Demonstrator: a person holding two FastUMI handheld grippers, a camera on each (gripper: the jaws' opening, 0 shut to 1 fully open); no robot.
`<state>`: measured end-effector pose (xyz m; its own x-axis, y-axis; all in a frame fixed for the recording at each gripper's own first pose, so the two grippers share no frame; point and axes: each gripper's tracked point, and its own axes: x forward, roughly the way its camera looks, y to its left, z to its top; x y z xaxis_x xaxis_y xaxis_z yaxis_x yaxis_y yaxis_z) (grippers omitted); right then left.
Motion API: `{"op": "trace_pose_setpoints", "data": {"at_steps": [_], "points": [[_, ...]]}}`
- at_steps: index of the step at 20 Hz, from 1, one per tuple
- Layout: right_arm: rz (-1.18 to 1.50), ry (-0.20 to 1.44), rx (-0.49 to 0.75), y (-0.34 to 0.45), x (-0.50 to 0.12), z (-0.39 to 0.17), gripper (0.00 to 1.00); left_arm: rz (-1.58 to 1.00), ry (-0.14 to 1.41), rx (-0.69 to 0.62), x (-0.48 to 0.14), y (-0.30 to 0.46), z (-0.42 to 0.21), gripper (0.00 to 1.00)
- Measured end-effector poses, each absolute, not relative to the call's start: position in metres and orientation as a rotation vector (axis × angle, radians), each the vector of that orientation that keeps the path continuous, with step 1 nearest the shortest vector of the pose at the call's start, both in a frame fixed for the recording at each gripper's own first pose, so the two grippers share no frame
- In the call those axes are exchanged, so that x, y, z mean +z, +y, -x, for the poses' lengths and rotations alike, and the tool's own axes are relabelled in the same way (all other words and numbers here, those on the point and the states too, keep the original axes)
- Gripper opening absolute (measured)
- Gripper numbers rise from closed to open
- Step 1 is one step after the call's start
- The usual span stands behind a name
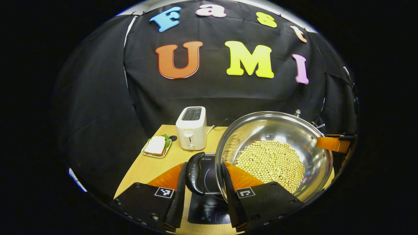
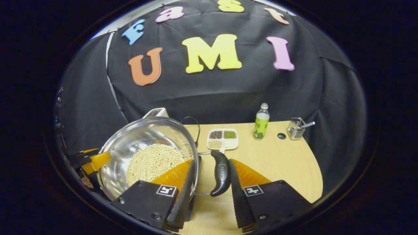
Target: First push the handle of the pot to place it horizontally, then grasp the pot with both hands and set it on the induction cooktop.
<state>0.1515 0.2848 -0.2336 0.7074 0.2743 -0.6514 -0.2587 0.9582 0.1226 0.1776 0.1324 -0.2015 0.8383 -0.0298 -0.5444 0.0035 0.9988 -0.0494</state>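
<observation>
A steel pot holding pale beans hangs tilted over the black induction cooktop. My left gripper is shut across the pot's black left handle and rim, one finger outside the handle and the other over the pot's inside. In the right gripper view, my right gripper holds the other black handle of the pot the same way. Each gripper also shows at the far rim in the other's view: the right gripper and the left gripper.
A white toaster and a plate with a sandwich stand behind the cooktop. On the wooden table to the right are a divided dish of beans, a green bottle and a wire holder.
</observation>
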Motion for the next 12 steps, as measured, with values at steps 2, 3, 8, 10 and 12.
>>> {"op": "trace_pose_setpoints", "data": {"at_steps": [2,3,8,10,12], "points": [[-0.037,0.741,0.298,0.292,-0.245,-0.158,0.59,0.043,0.588,-0.011,-0.212,0.138,-0.183,0.54],[-0.04,0.749,0.301,0.296,-0.251,-0.161,0.59,0.041,0.594,-0.009,-0.216,0.14,-0.186,0.54],[-0.043,0.782,0.305,0.313,-0.284,-0.174,0.6,0.034,0.636,0.0,-0.247,0.152,-0.199,0.54],[-0.05,0.8,0.302,0.32,-0.299,-0.176,0.6,0.04,0.656,0.002,-0.262,0.157,-0.201,0.54],[-0.044,0.808,0.301,0.326,-0.311,-0.179,0.59,0.043,0.675,0.006,-0.274,0.162,-0.205,0.54]]}}
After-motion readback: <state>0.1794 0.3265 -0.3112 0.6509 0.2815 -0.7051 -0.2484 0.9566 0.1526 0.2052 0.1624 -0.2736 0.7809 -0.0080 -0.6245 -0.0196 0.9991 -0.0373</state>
